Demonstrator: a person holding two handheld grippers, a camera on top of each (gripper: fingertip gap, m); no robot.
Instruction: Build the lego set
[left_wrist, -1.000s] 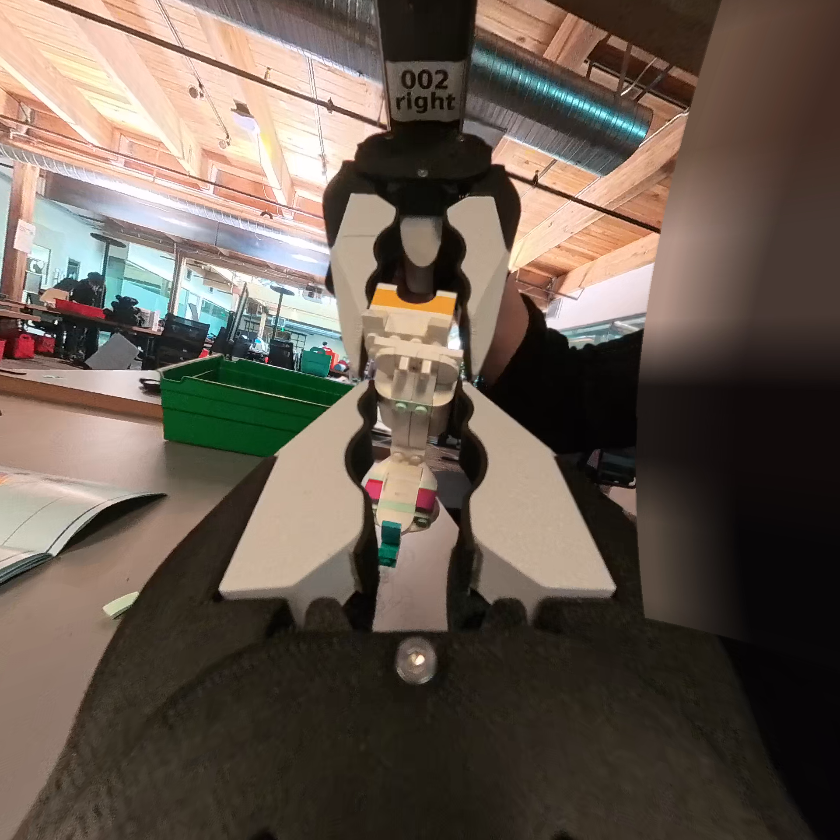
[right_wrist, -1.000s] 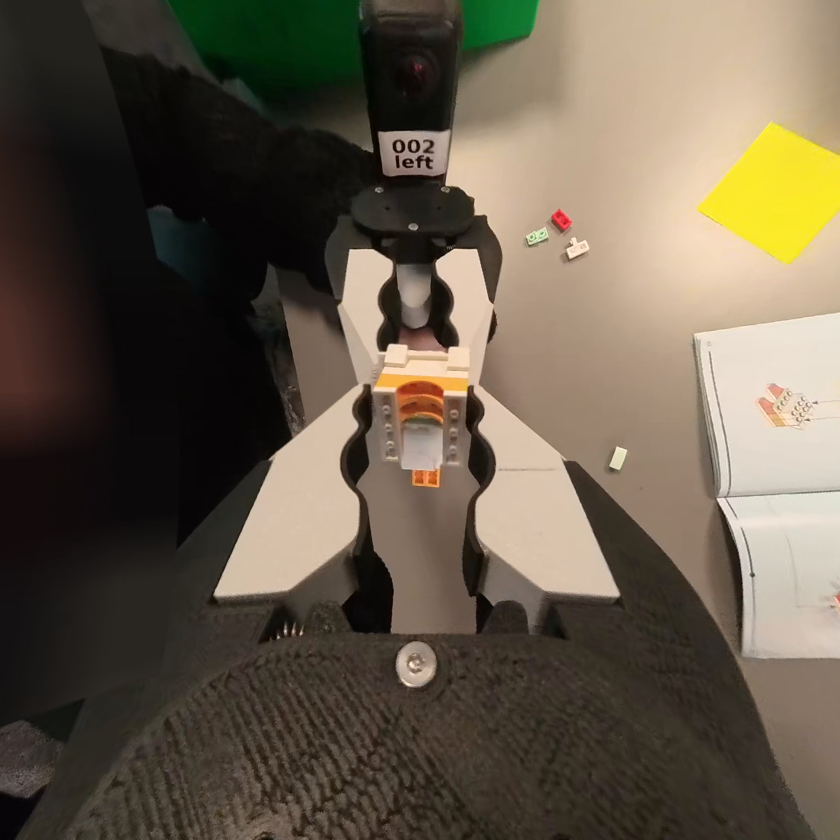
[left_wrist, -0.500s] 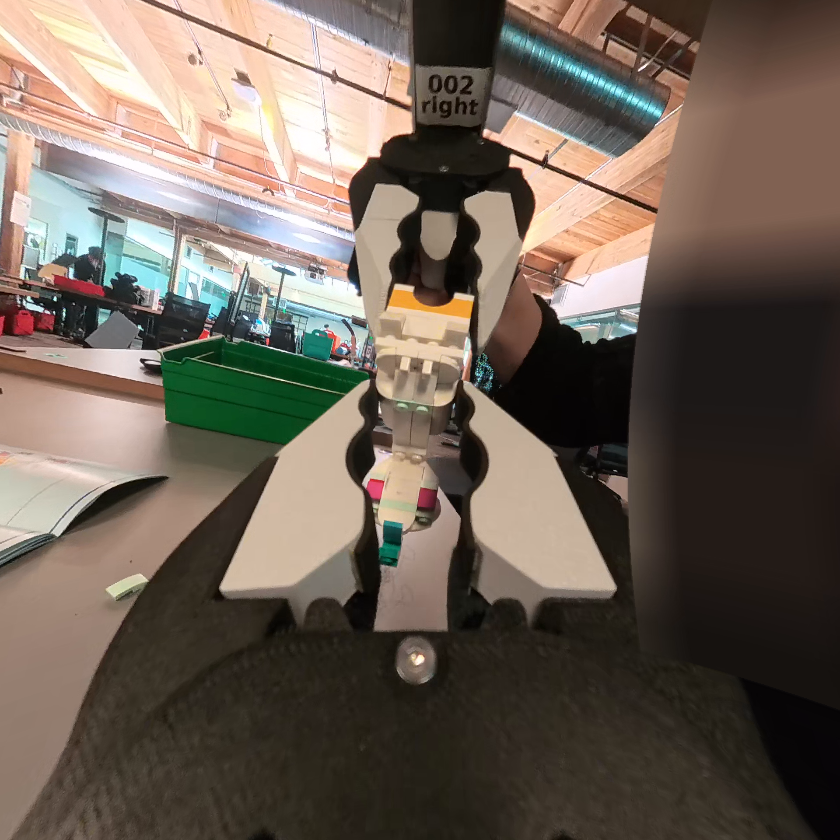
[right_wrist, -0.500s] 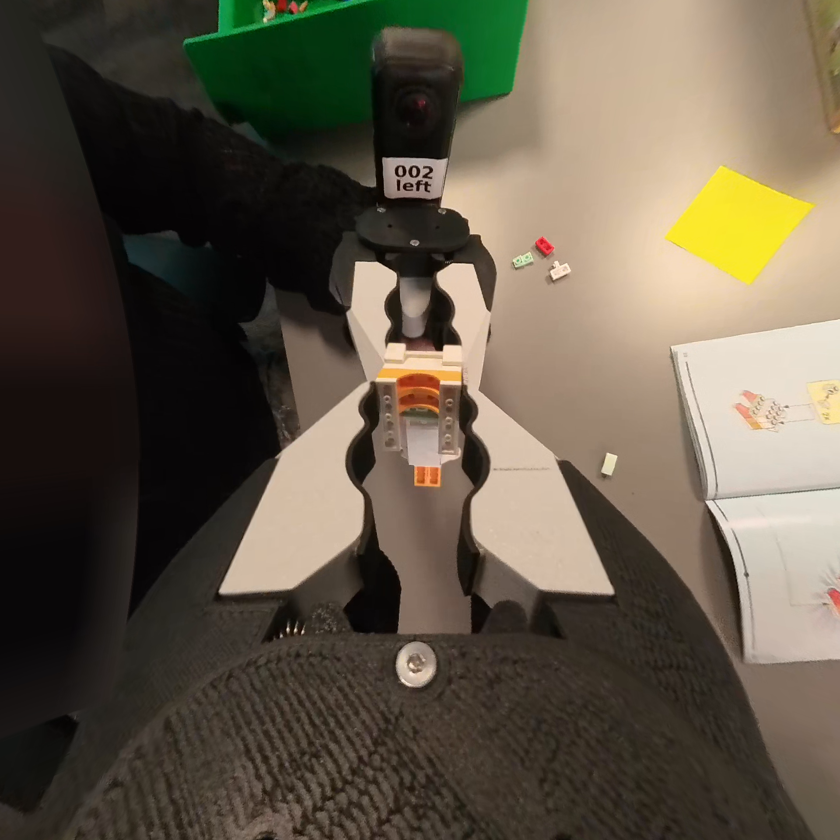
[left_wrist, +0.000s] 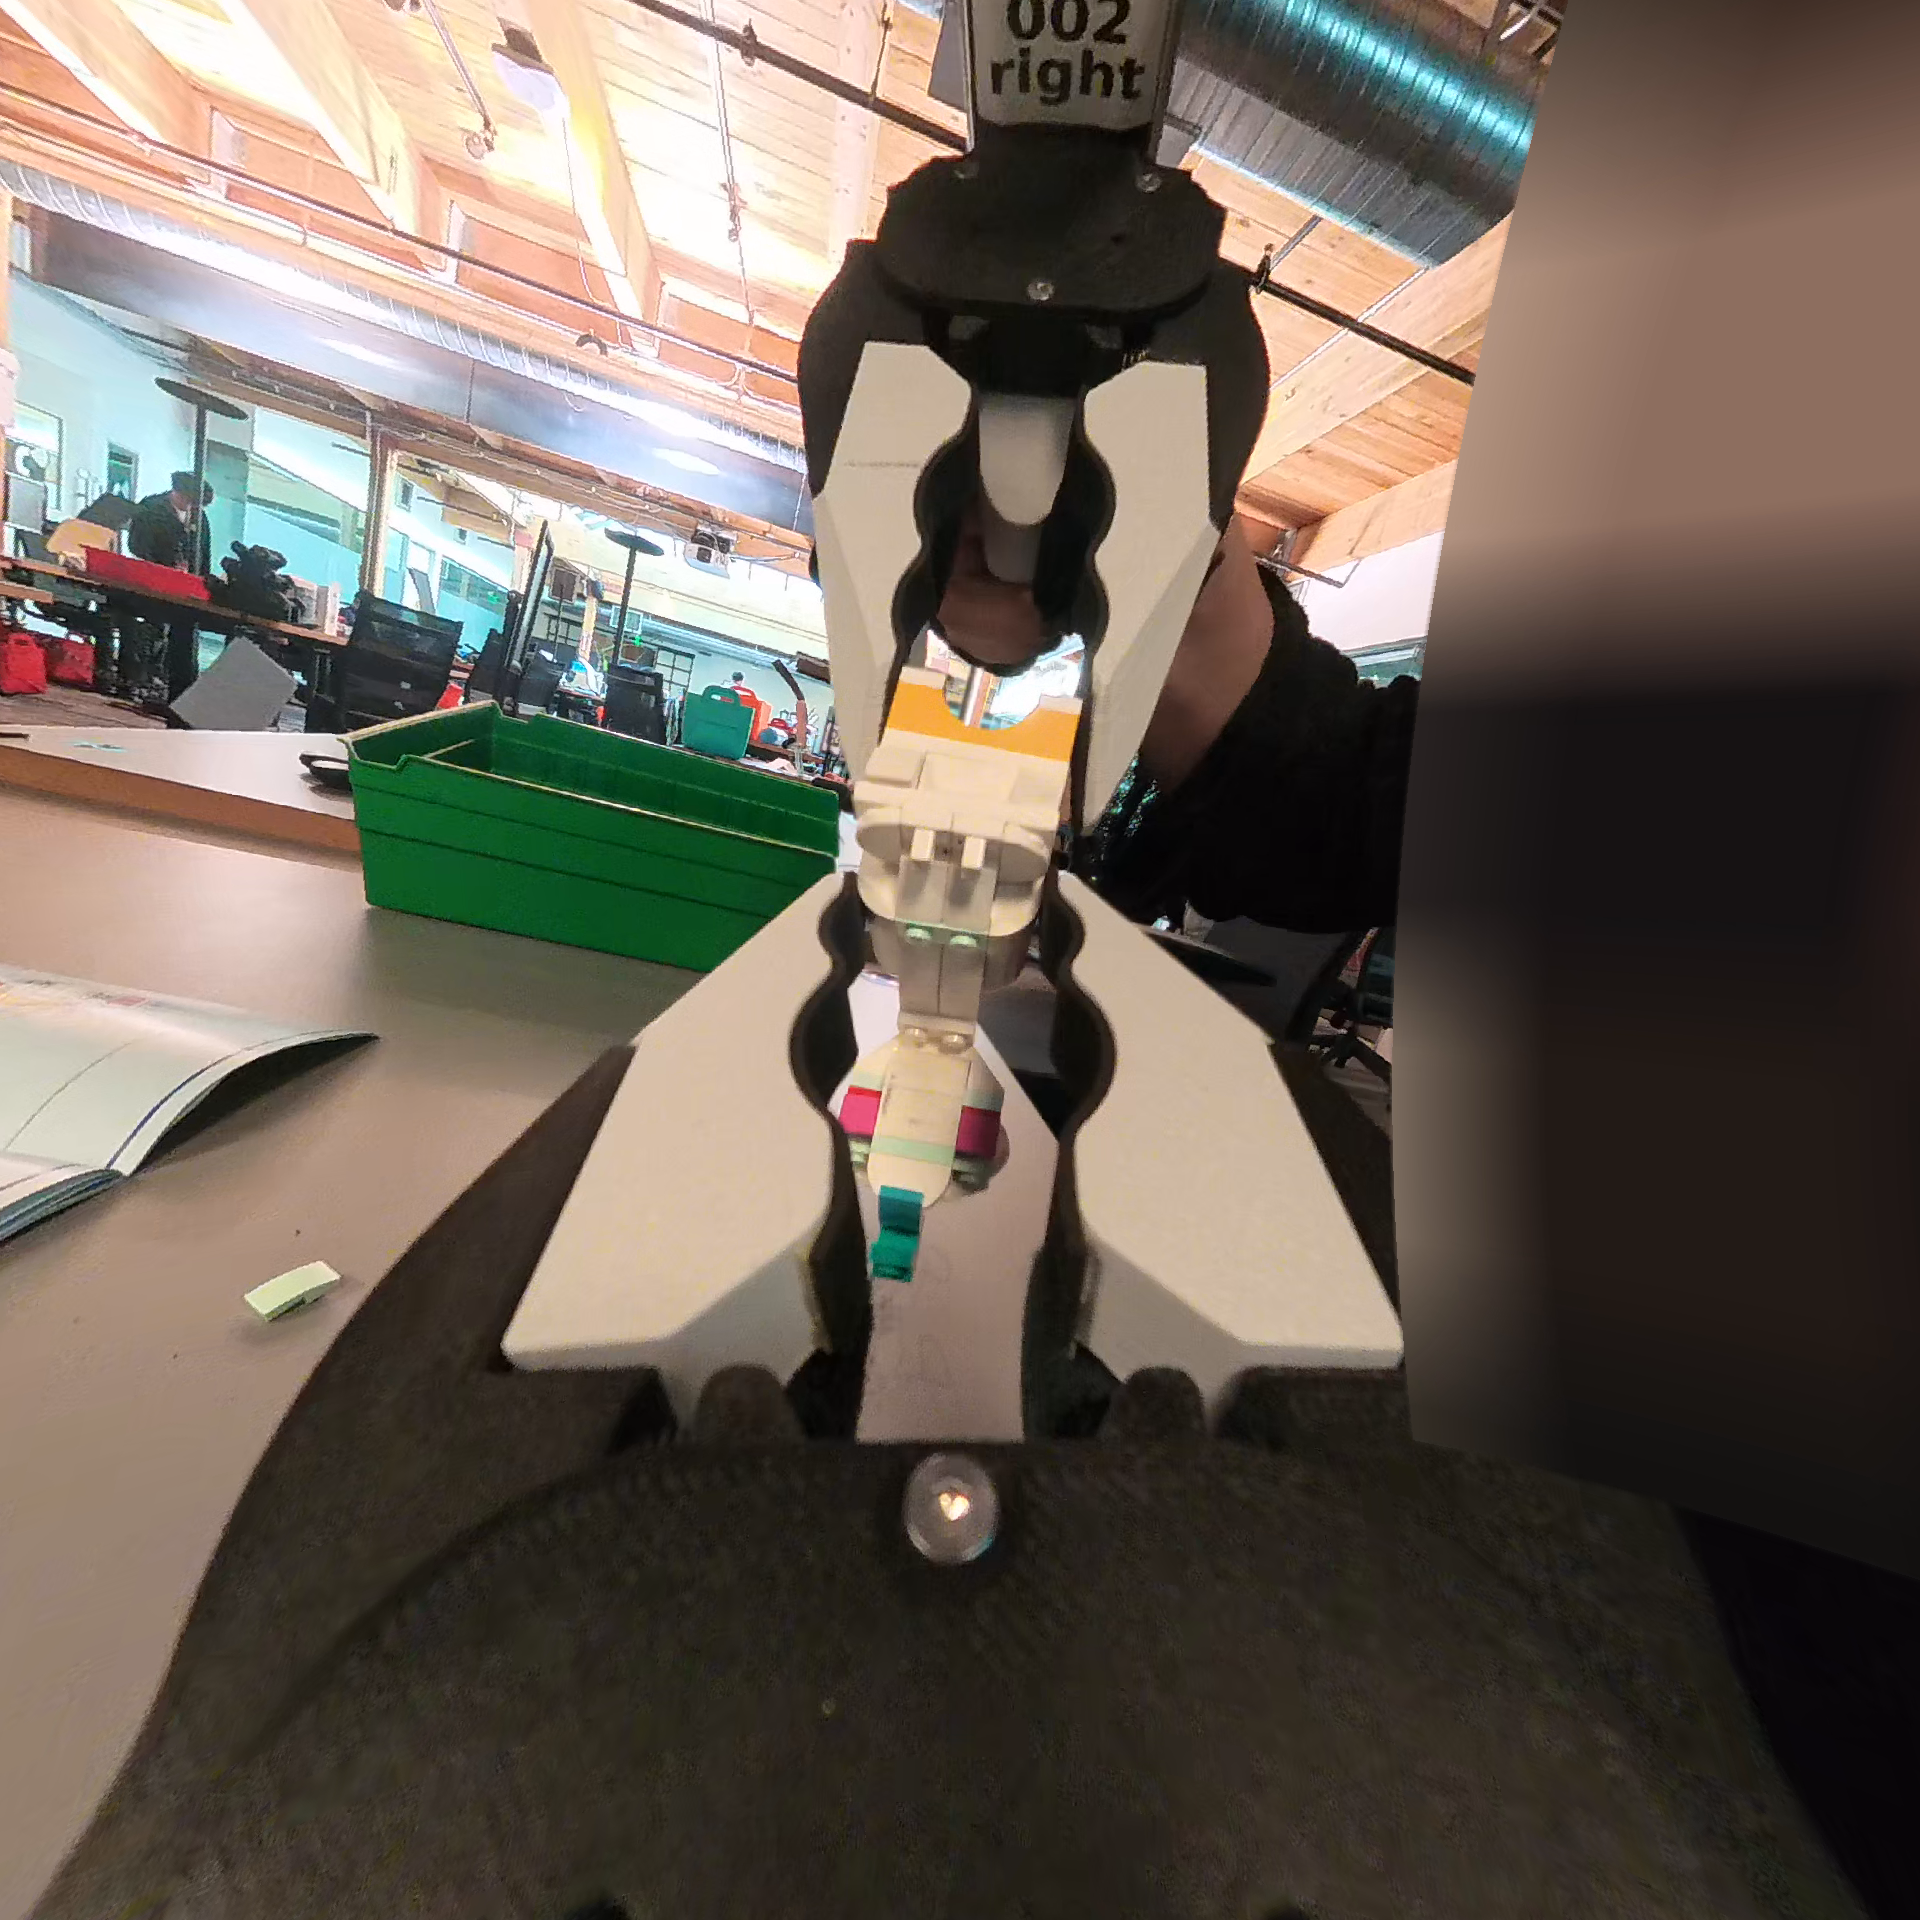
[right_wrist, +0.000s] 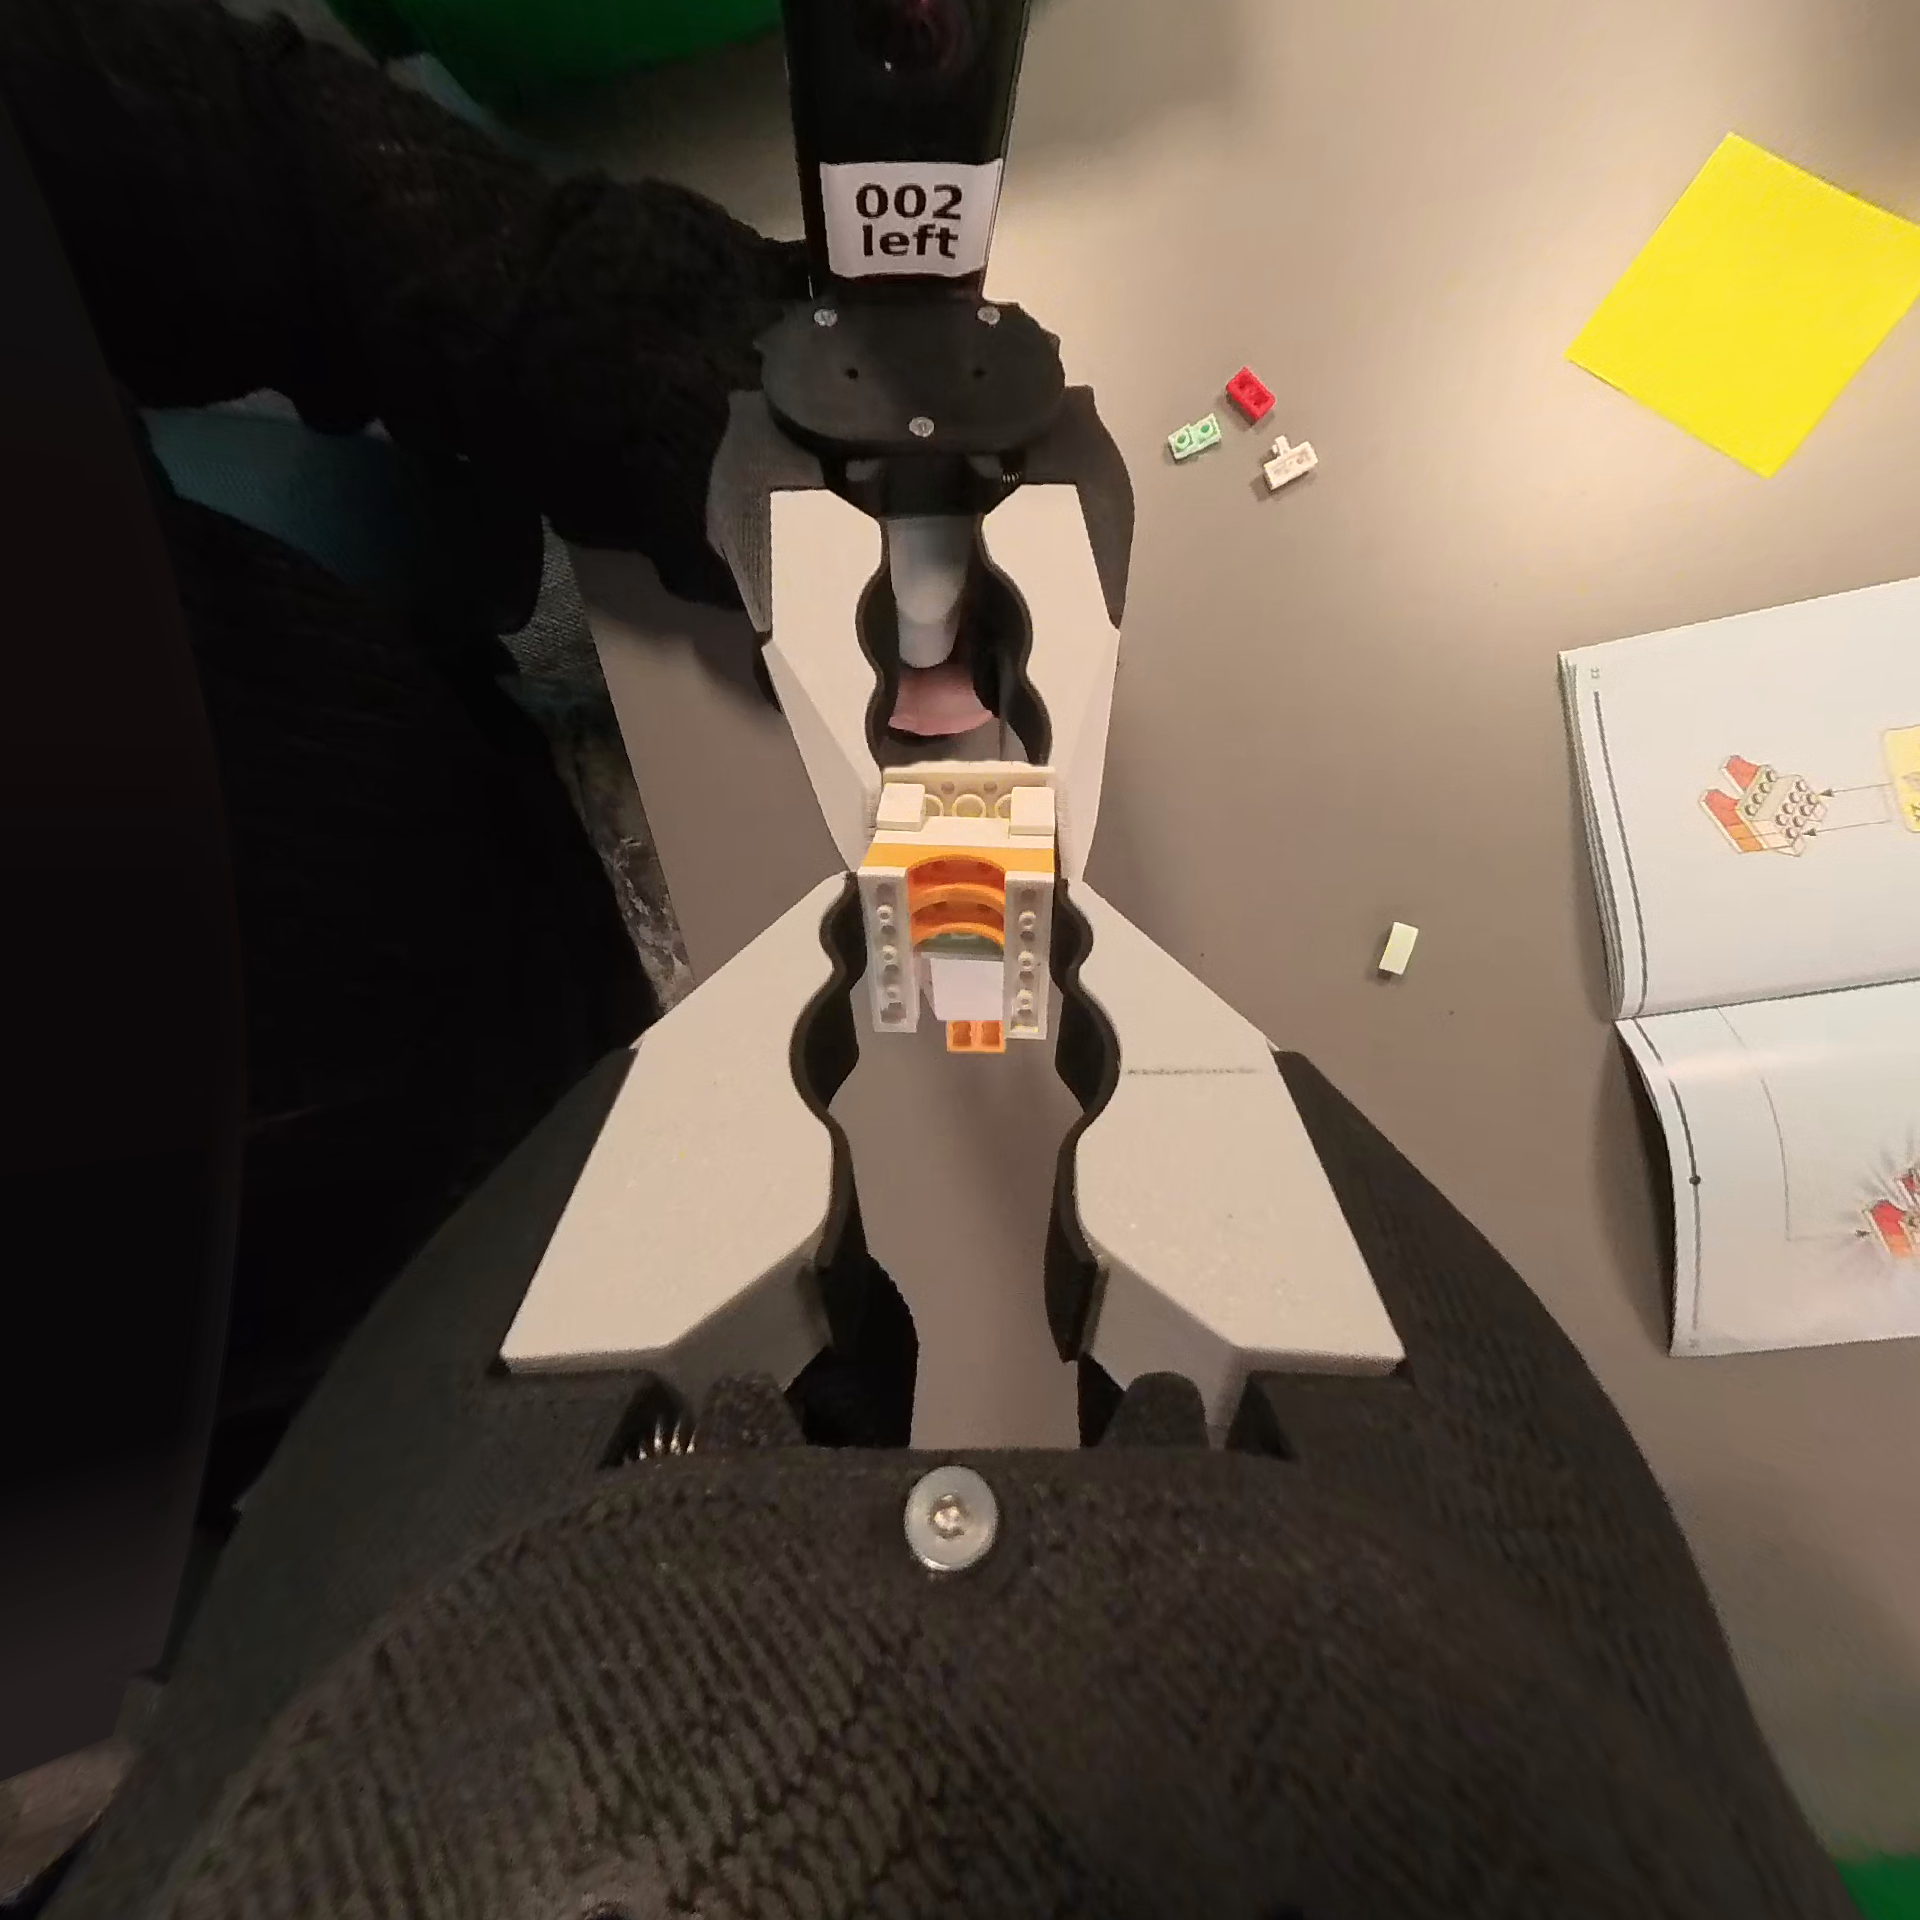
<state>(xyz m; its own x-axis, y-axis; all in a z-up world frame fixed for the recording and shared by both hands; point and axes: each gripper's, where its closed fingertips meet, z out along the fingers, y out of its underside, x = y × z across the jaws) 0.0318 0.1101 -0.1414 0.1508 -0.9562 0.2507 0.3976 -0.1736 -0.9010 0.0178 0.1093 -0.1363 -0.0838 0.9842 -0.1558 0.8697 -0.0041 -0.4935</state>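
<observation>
A small lego model (left_wrist: 951, 831), white with an orange plate, pink stripes and a teal piece, hangs in the air between both grippers. My left gripper (left_wrist: 951, 904) is shut on its white middle from below in the left wrist view. My right gripper (left_wrist: 977, 769) comes in from above, tip to tip, at the orange end. In the right wrist view the model (right_wrist: 961, 935) shows its orange arch and white studded sides. My right gripper (right_wrist: 958, 899) is shut on it, and my left gripper (right_wrist: 961, 821) grips it from the far side.
A green bin (left_wrist: 582, 831) stands at the back of the grey table (right_wrist: 1351, 675). An open instruction booklet (right_wrist: 1766, 935) lies to the right, with a yellow paper (right_wrist: 1756, 301) beyond it. Loose red (right_wrist: 1249, 393), green (right_wrist: 1195, 436), white (right_wrist: 1288, 462) and pale green (right_wrist: 1400, 948) pieces lie nearby. My left and right fingertips are right by each other.
Both grippers have stayed shut on the model. The pair has shifted and tilted a little, so the opposite gripper shows larger and higher in each view.
</observation>
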